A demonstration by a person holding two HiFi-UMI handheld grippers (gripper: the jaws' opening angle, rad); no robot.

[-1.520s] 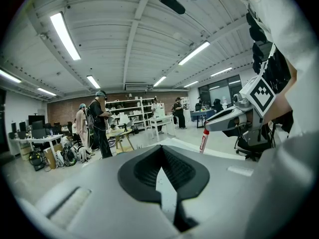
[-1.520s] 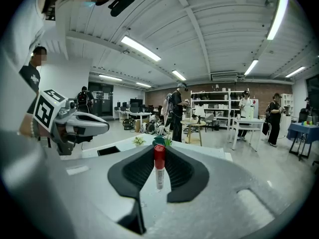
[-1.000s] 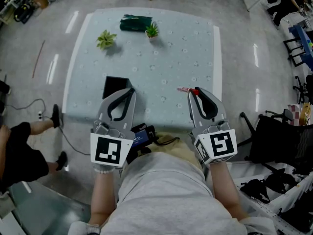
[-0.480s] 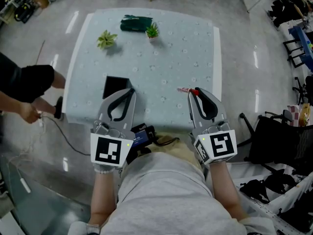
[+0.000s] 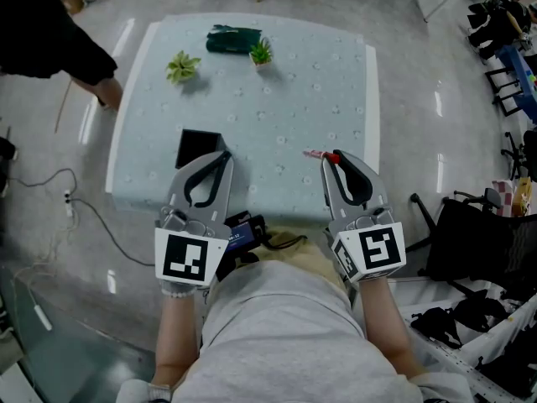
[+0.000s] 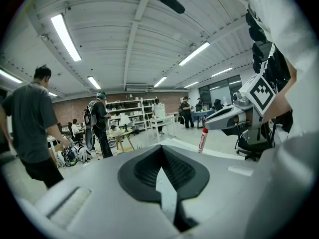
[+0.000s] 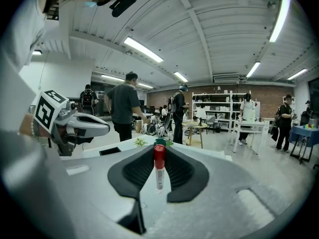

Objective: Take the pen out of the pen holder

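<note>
Beside the table (image 5: 319, 99), far left, a bystander (image 5: 50, 40) now leans (previously nearer), right gripper (image 5: 334, 159) still pinching the pen (image 7: 159, 167), left gripper (image 5: 225, 154) pressed together.

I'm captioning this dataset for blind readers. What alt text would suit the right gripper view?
The right gripper pinches a red-capped pen upright between its jaws, above a pale table. The left gripper hangs at the left, and several people stand in the workshop beyond.
</note>
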